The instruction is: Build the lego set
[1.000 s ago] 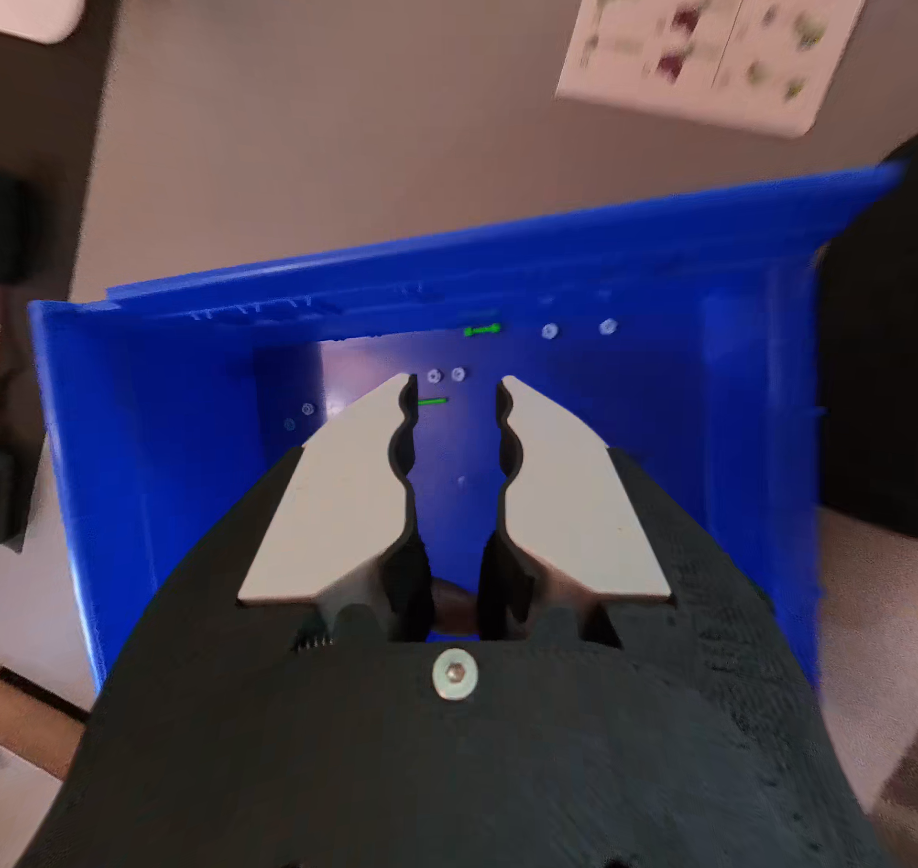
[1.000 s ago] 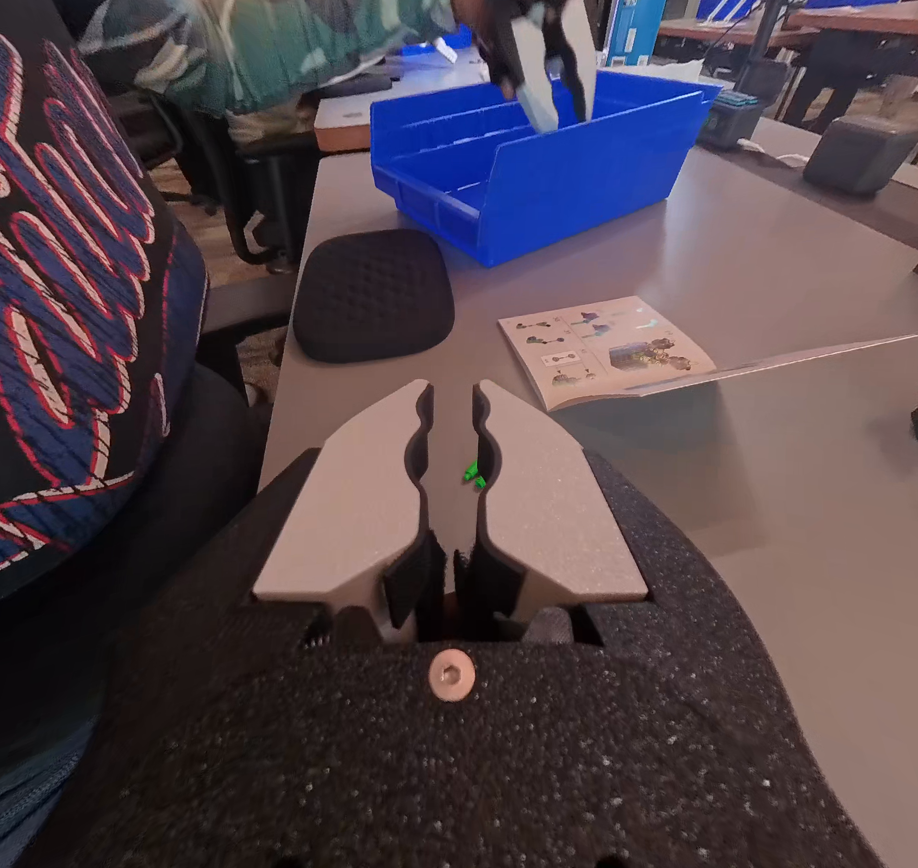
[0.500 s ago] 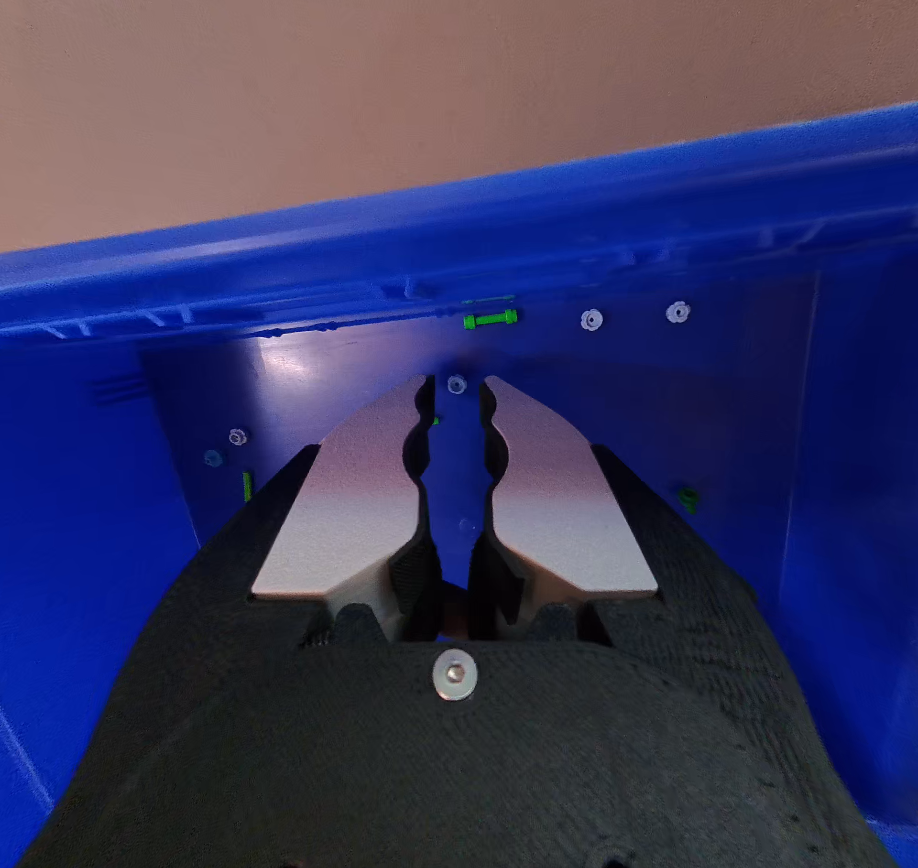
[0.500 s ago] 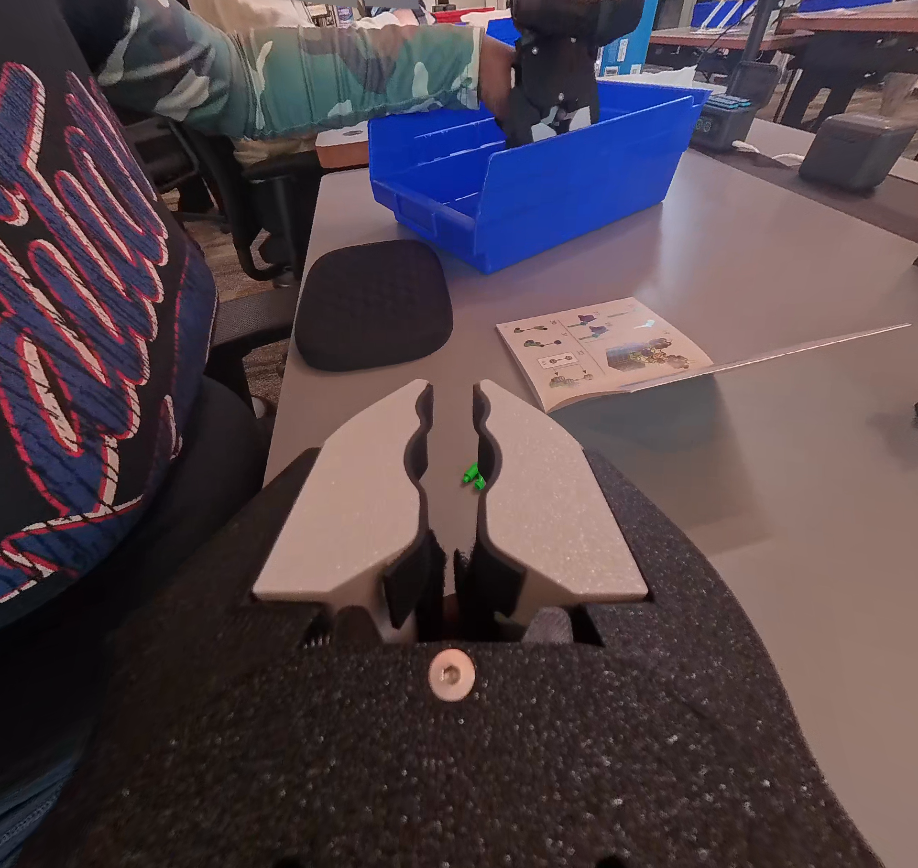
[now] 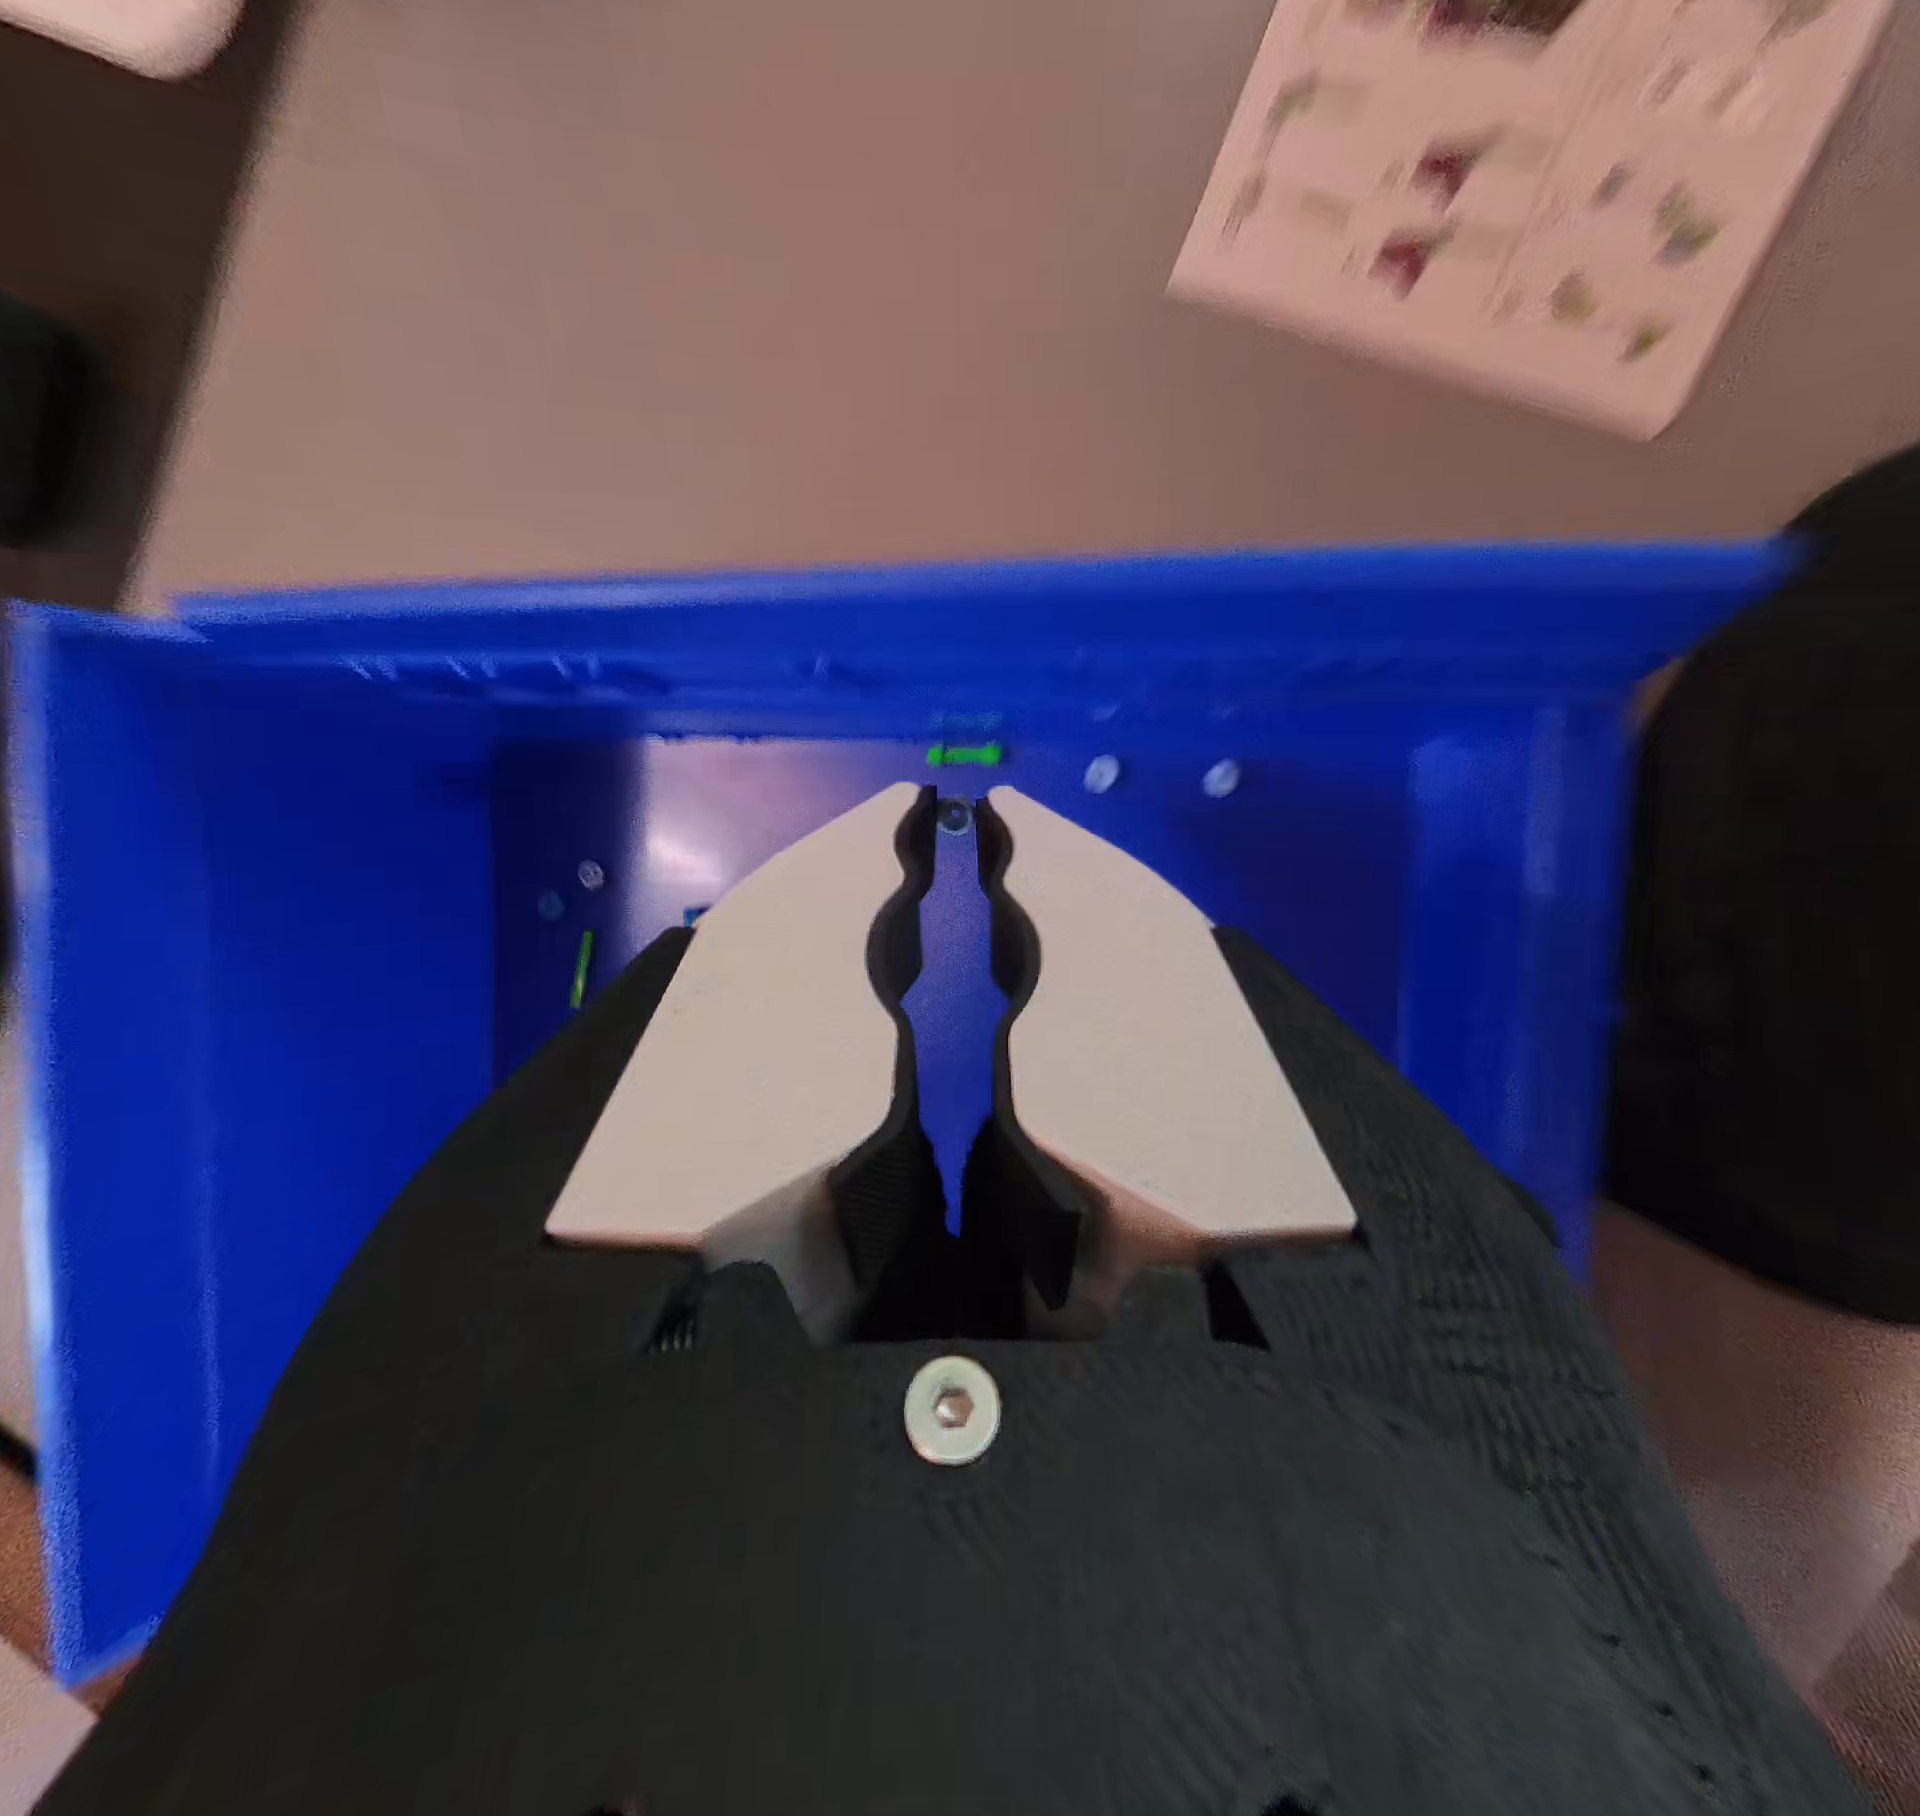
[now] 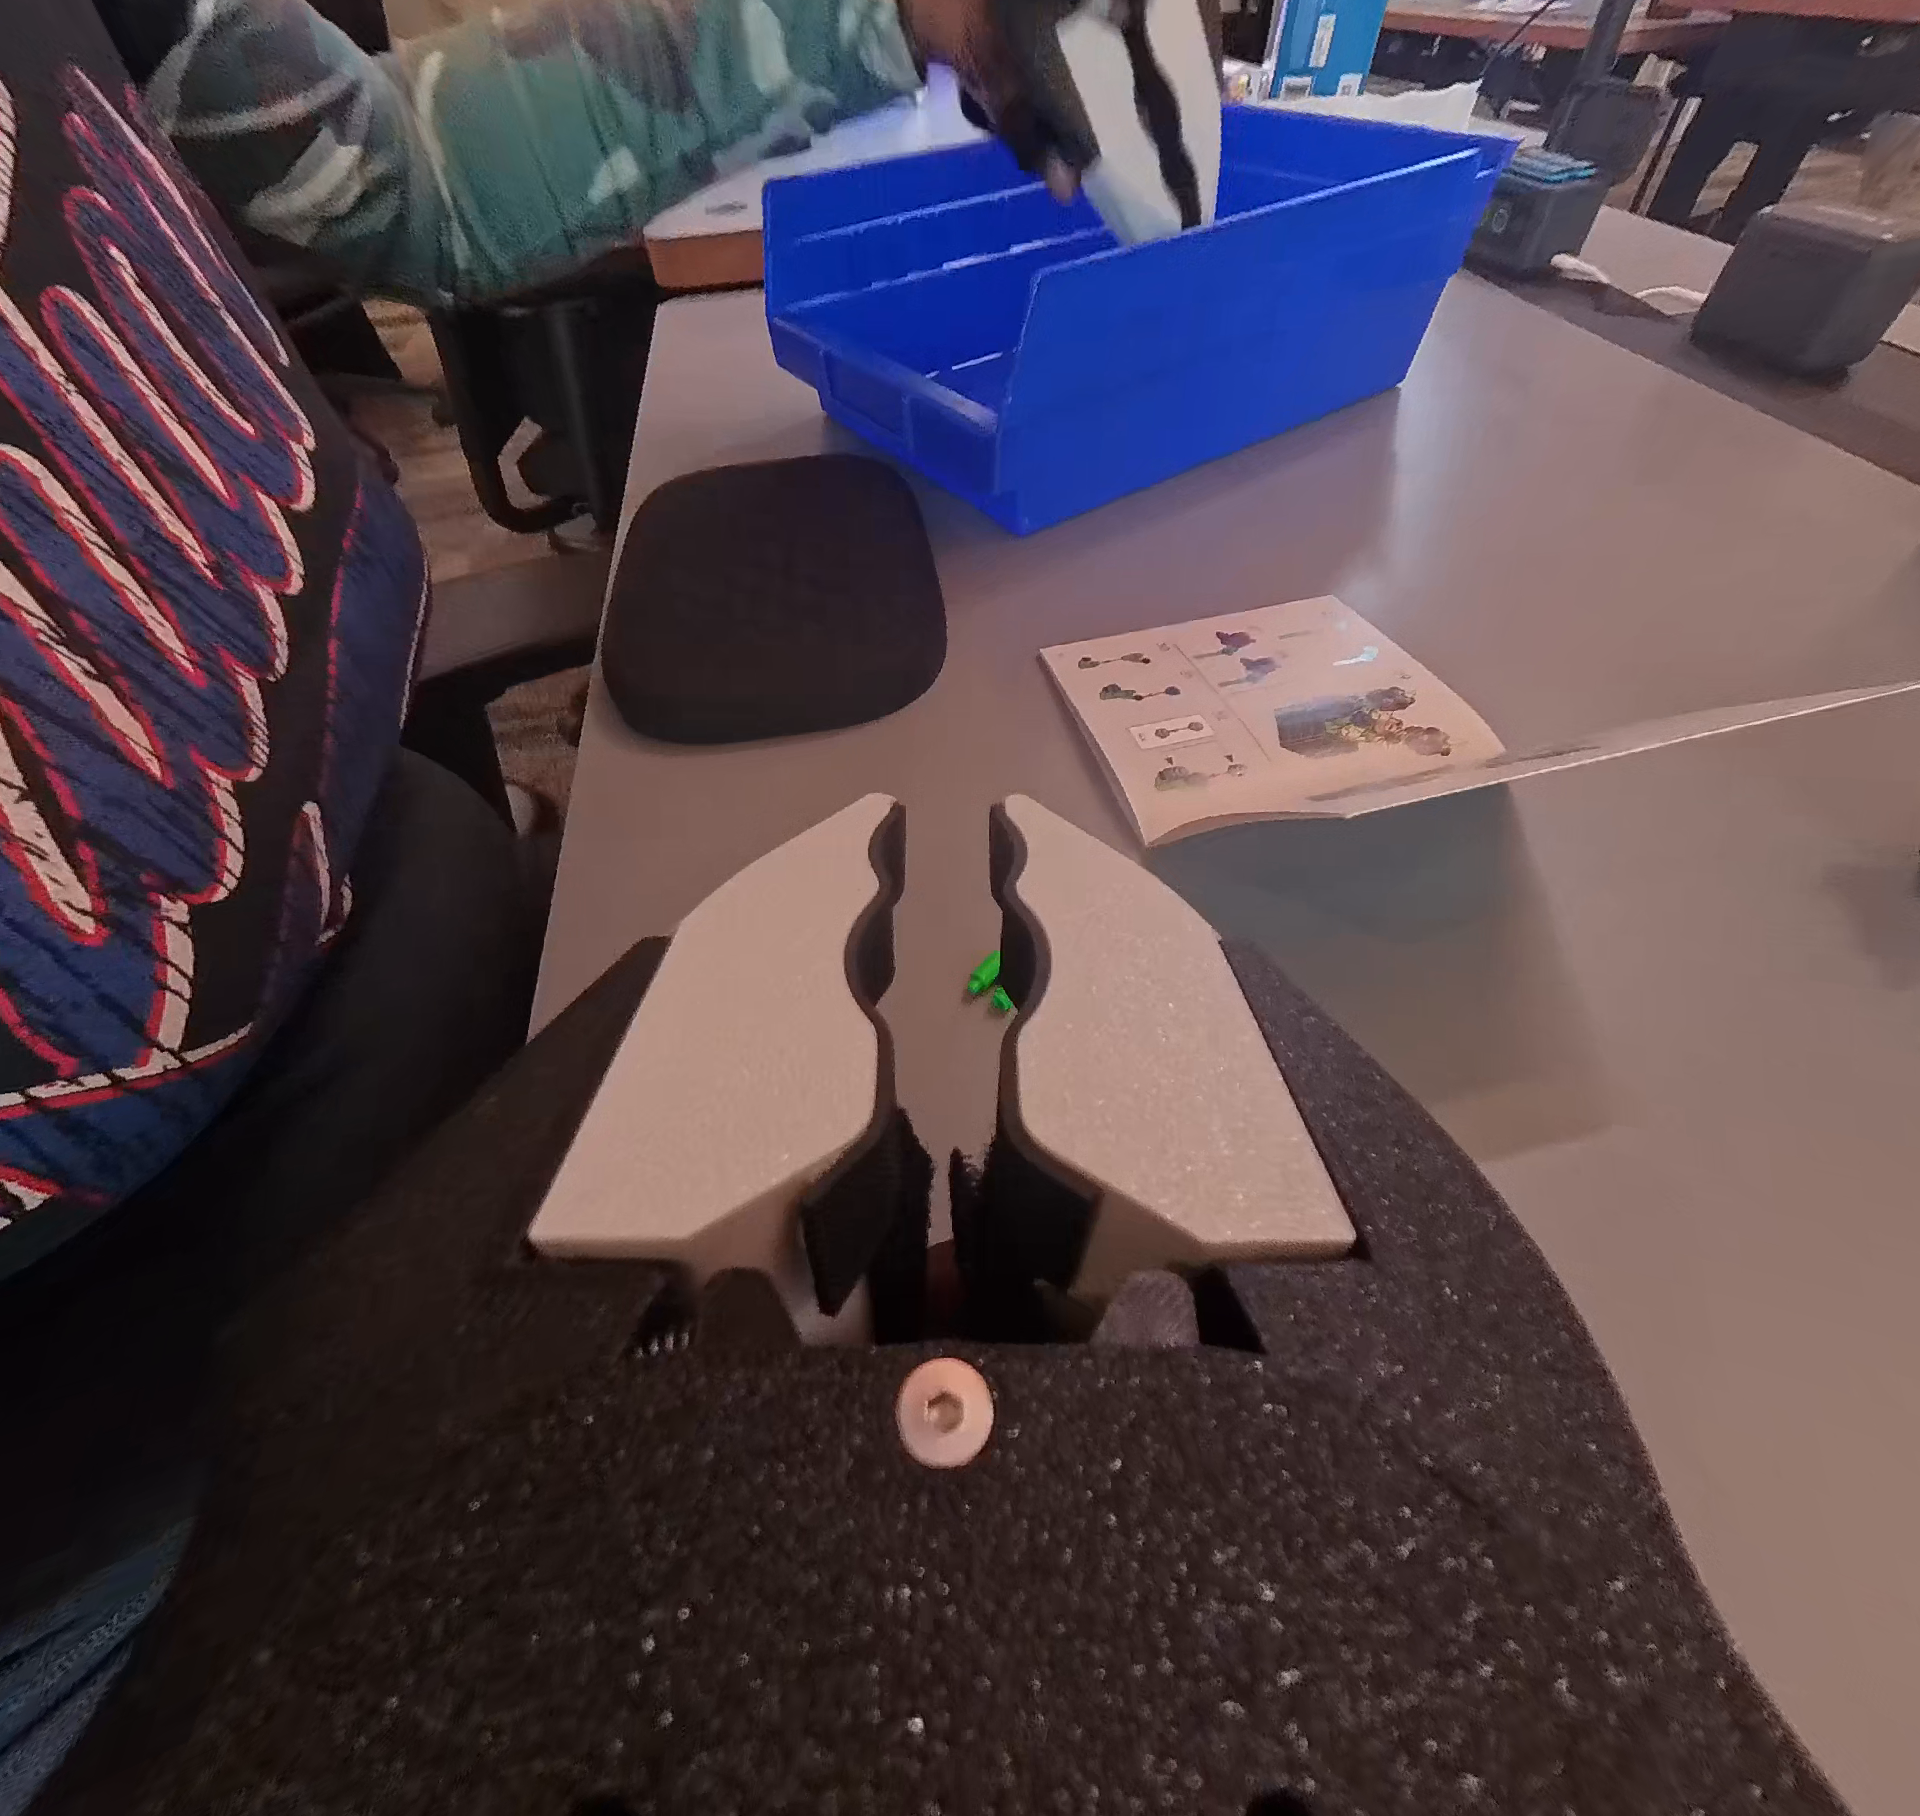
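My left gripper [image 5: 954, 808] hangs over the blue bin [image 5: 270, 935]. Its tips are pinched on a small clear round lego piece [image 5: 954, 817]. On the bin floor lie a green bar piece [image 5: 964, 754], two clear round pieces [image 5: 1099, 775] and a thin green rod [image 5: 582, 966]. In the right wrist view the left gripper [image 6: 1164, 213] is above the bin [image 6: 1195, 364]. My right gripper [image 6: 945, 816] is open by a narrow gap, low over the table, with small green pieces [image 6: 987, 982] lying between its fingers.
An open instruction booklet [image 6: 1268, 706] lies on the grey table [image 6: 1558, 540] in front of the bin; it also shows blurred in the left wrist view [image 5: 1538, 135]. A black pad [image 6: 774, 597] lies at the table's left edge. The person's torso [image 6: 156, 571] is at the left. Left tips to right tips: about 30 centimeters.
My left gripper went down into the bin, closed on a clear round piece and has risen back above it. The right gripper has not moved.
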Demonstrator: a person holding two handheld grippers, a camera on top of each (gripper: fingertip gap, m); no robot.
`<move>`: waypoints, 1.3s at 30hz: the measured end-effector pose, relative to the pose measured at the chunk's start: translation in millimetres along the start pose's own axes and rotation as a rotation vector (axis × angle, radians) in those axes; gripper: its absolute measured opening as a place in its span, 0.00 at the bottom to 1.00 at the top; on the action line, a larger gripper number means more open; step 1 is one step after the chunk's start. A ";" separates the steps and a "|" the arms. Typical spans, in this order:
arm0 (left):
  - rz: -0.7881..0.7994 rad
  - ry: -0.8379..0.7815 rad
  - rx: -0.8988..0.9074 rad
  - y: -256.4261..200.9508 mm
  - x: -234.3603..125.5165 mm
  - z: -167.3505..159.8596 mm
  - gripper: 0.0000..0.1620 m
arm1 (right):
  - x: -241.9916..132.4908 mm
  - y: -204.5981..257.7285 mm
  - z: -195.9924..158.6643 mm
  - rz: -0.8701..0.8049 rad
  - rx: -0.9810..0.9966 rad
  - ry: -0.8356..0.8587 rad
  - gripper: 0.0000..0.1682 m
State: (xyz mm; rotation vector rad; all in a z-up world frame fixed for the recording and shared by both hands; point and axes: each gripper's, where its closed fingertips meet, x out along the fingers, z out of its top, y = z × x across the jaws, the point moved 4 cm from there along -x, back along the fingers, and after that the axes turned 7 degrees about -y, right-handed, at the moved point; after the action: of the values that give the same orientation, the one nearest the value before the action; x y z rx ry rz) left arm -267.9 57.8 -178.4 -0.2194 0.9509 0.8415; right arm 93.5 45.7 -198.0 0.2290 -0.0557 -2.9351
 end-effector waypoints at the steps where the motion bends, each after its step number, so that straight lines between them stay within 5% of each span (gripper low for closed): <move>1: 0.037 -0.066 0.015 -11.0 -12.5 13.4 0.05 | 1.4 1.1 -1.4 0.005 -0.007 0.018 0.09; 7: 0.079 -0.457 0.087 -116.1 -52.2 78.4 0.05 | 13.5 16.9 -14.2 0.097 -0.093 0.192 0.09; 14: -0.207 -0.765 -0.162 -211.6 -7.4 101.8 0.05 | 30.5 42.2 -38.5 0.203 -0.180 0.458 0.09; 17: -0.312 -0.905 -0.340 -220.1 2.9 104.3 0.05 | 39.9 41.2 -17.2 0.128 -0.207 0.305 0.09; 21: -0.489 -1.148 -0.616 -216.1 -7.3 111.6 0.04 | 47.8 44.5 36.7 0.014 -0.243 -0.151 0.09; 24: -0.661 -1.209 -0.775 -218.5 -8.5 114.9 0.04 | 49.1 48.8 61.0 -0.033 -0.363 -0.339 0.09; 30: -0.845 -1.220 -0.915 -227.2 -4.8 118.3 0.04 | 57.9 49.4 72.2 0.012 -0.480 -0.368 0.08; 39: -0.885 -1.203 -0.952 -229.0 0.1 116.8 0.04 | 62.7 49.5 67.7 0.034 -0.534 -0.321 0.04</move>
State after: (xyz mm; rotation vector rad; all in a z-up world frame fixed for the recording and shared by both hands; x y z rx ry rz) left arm -30.1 -36.2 -152.2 -0.7646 -0.7221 0.3733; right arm 31.6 -13.6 -137.9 -0.3180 0.6569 -2.7922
